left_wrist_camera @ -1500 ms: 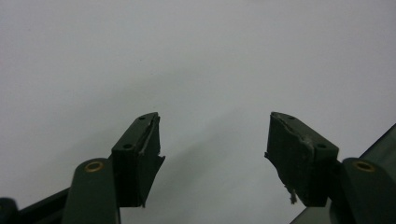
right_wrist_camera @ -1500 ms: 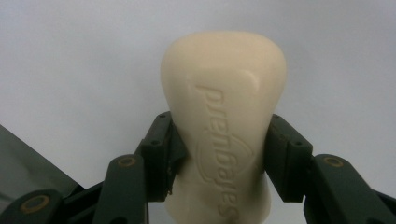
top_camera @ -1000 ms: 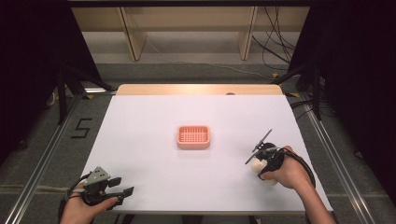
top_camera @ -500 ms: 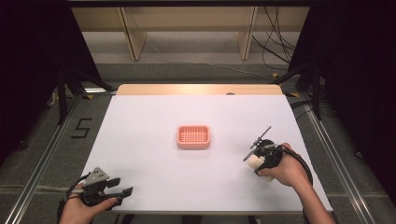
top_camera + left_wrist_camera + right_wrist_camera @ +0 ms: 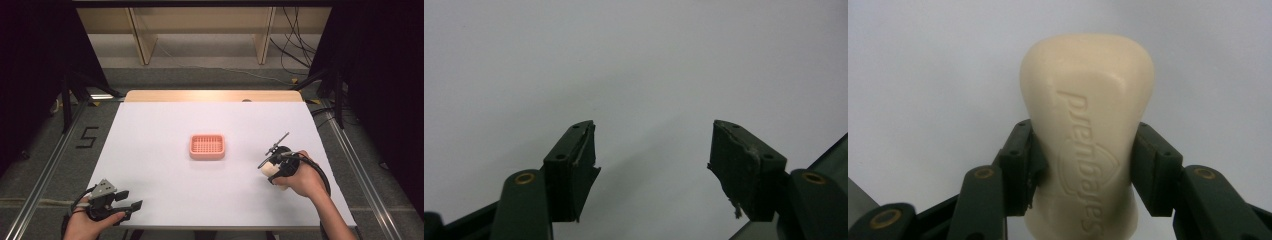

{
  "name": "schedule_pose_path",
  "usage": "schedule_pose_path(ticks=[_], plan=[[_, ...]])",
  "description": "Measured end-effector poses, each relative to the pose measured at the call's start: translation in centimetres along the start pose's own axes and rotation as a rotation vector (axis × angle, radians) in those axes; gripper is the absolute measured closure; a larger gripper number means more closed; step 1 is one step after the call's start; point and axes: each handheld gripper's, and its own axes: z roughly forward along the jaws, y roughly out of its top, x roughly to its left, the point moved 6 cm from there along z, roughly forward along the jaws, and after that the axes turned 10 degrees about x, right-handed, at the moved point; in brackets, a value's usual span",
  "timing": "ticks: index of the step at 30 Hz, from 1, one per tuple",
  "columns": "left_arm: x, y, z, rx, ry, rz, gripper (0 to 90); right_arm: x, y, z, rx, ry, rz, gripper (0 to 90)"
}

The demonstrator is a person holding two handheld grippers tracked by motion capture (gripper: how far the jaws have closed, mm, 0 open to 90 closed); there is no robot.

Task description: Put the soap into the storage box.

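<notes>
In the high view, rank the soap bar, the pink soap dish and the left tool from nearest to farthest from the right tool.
1. Soap bar: clamped in the right tool itself, at the table's right.
2. Pink soap dish: mid-table, to its left.
3. Left tool: near edge, far left corner.

White worktop (image 5: 165,150) with a wooden far edge (image 5: 212,95); grey carpet floor (image 5: 45,155) around it, a "5" marker (image 5: 86,137) at left. Pale wooden shelf legs (image 5: 141,37) behind, loose cables (image 5: 295,45), black curtains (image 5: 30,60) both sides.
</notes>
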Motion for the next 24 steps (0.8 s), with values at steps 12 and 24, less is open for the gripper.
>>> schedule_pose_path(ticks=[12,24], plan=[[-0.1,0.0,0.0,-0.002,-0.006,-0.007,34.5,0.3,0.7,0.1,-0.039,0.016,0.034,50.5],[-0.1,0.0,-0.1,-0.004,-0.005,-0.011,34.5,-0.3,1.7,-0.4,-0.137,-0.023,0.049,50.5]])
